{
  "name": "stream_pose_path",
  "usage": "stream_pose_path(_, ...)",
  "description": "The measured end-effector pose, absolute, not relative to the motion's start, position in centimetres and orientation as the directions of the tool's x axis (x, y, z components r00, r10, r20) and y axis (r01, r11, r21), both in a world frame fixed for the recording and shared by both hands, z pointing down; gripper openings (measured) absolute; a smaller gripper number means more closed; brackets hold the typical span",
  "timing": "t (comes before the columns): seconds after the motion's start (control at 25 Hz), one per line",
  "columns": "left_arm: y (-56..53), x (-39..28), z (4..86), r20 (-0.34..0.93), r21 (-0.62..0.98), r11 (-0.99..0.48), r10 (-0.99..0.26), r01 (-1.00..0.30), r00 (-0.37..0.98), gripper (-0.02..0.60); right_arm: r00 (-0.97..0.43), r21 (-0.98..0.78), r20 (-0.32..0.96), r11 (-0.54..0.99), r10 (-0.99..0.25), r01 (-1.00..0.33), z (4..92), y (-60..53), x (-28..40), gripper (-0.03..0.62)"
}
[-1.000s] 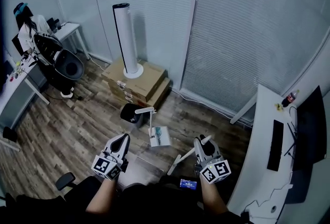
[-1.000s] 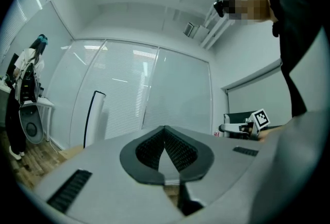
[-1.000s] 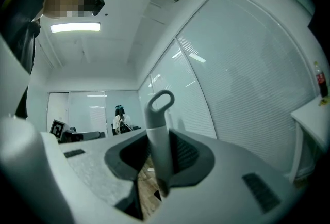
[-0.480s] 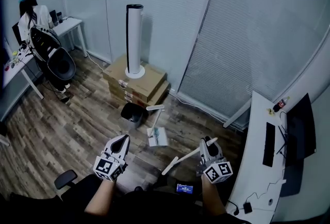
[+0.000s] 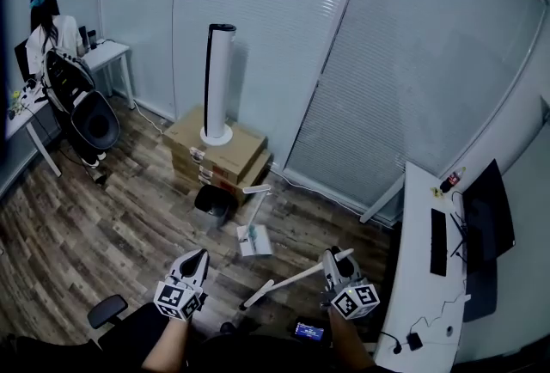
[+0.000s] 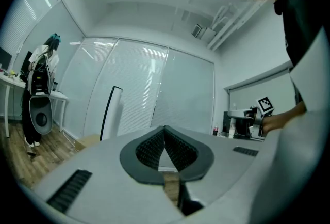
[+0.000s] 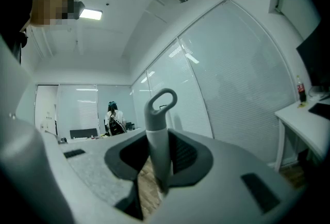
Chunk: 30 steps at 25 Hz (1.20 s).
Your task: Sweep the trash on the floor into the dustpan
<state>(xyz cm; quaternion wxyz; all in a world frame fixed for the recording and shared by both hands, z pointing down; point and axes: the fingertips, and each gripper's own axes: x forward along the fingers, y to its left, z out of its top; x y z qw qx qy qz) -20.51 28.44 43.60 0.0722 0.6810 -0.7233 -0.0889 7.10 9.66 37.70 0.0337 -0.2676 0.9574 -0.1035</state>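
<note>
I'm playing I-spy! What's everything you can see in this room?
fan: one, white, on boxes
boxes: a stack, brown, by the blinds
bin: one, black, before the boxes
dustpan: one, white, floor near bin
broom: one, white, in right gripper
chair: one, black, far left
person: one, white top, far left
left desk: one, white, by chair
right desk: one, white, right side
monitor: one, black, on right desk
keyboard: one, black, on right desk
left gripper: one, grey, shut, empty
right gripper: one, grey, shut on broom

Dim bluish light, fisheye-warped edges, dark corners
</note>
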Motion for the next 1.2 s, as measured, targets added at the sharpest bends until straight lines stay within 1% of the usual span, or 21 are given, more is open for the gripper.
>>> stream_pose_path(0.12,28.8,-19.6,43.1,-0.029,0.229,0.045,-0.998,-0.972,-0.053,-0.005,-0.870,-0.237,-0.016,0.847,-0.494,-0.476,37.6,10.7,7.3,0.094)
stream_pose_path(0.28,28.7,-17.7,42.7,-0.003,0.193,0.024,-1.000,-0.981,-0.025,-0.005,-0.896,-0.234,-0.048,0.877,-0.442,-0.420,37.2,11.9,7.6,0.094)
stream_pose_path(0.52,28.1,-13.5,41.3,-0.008,0.150,-0.001,-1.000,-0.989,0.000,-0.005,-0.913,-0.253,-0.072,0.893,-0.402,-0.374,37.0,13.2,10.9,0.094)
stream_pose_path(0.68,27.8,-11.4,41.3,-0.020,0.152,-0.022,-1.000,-0.988,0.019,-0.005,-0.925,-0.171,-0.090,0.921,-0.368,-0.350,36.5,14.4,12.3,0.092)
stream_pose_path(0.76,27.7,-10.3,41.8,-0.005,0.154,-0.039,-0.999,-0.987,0.039,-0.005,-0.924,-0.154,-0.083,0.921,-0.374,-0.358,36.6,14.6,12.8,0.092)
stream_pose_path(0.92,26.4,-8.7,42.1,0.012,0.188,-0.079,-0.996,-0.979,0.083,-0.005,-0.904,-0.147,-0.065,0.900,-0.422,-0.410,36.9,13.6,14.7,0.092)
stream_pose_path(1.08,24.5,-7.0,41.2,0.024,0.170,-0.136,-0.990,-0.976,0.142,-0.005,-0.877,-0.179,-0.027,0.865,-0.480,-0.468,38.3,12.1,16.7,0.092)
stream_pose_path(1.2,23.7,-6.5,40.5,0.025,0.156,-0.157,-0.986,-0.975,0.163,-0.005,-0.867,-0.182,-0.007,0.853,-0.499,-0.489,39.1,11.9,17.5,0.092)
